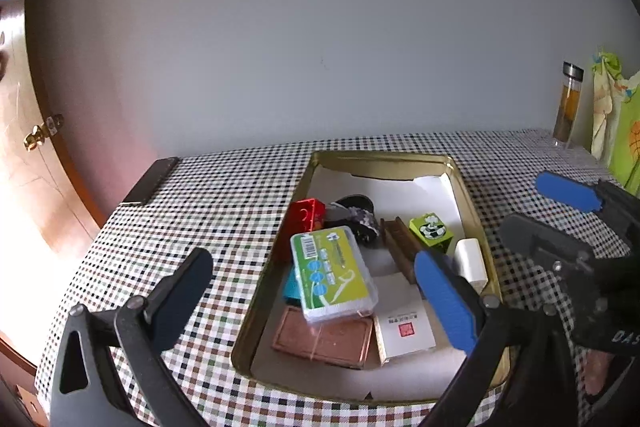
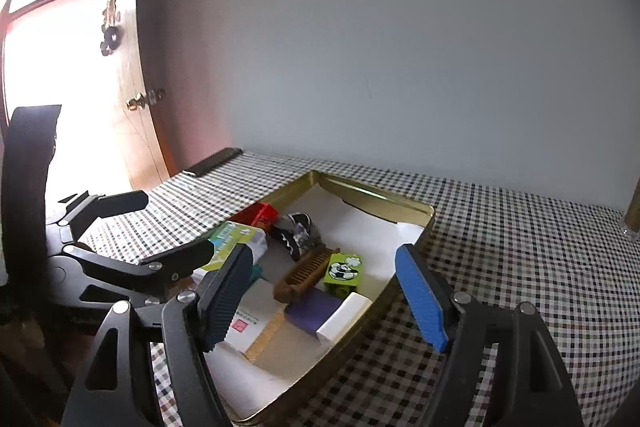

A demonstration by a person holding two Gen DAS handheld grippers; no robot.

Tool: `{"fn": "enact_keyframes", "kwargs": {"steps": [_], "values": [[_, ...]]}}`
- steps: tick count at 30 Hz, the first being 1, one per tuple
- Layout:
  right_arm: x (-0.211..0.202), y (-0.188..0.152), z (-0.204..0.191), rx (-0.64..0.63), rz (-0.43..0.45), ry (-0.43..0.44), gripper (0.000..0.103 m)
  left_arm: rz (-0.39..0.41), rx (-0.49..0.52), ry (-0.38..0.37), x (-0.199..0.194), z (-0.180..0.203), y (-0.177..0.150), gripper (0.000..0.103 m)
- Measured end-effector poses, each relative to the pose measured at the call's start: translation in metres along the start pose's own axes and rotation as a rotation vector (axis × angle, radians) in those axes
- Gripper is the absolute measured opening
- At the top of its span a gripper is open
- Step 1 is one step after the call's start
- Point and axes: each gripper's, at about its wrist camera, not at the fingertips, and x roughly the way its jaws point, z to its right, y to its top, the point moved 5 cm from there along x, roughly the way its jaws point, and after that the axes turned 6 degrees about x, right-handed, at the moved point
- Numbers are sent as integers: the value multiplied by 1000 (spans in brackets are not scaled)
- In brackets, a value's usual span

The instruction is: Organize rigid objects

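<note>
A gold tin tray (image 1: 384,159) (image 2: 416,211) lined with white paper sits on the checked tablecloth. It holds a green-and-white plastic case (image 1: 334,273) (image 2: 234,239), a red block (image 1: 302,223) (image 2: 258,215), a green cube (image 1: 431,231) (image 2: 343,273), a brown comb (image 1: 402,247) (image 2: 304,273), a white block (image 1: 471,261) (image 2: 344,319), a copper box (image 1: 328,339) and a white card box (image 1: 404,331). My left gripper (image 1: 316,291) is open and empty above the tray's near end. My right gripper (image 2: 324,301) is open and empty over the tray's right side.
A black phone (image 1: 151,181) (image 2: 214,159) lies at the table's far left edge. A glass bottle (image 1: 568,107) and a green bag (image 1: 618,123) stand at the far right. A wooden door (image 1: 24,131) is to the left. A wall stands behind the table.
</note>
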Motion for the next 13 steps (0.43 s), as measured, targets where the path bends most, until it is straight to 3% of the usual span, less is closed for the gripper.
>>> {"fn": "enact_keyframes", "kwargs": {"steps": [13], "values": [[-2,-10,-9,-8,1,30,76,32,-16,27,-7,-10,-2,102]]}}
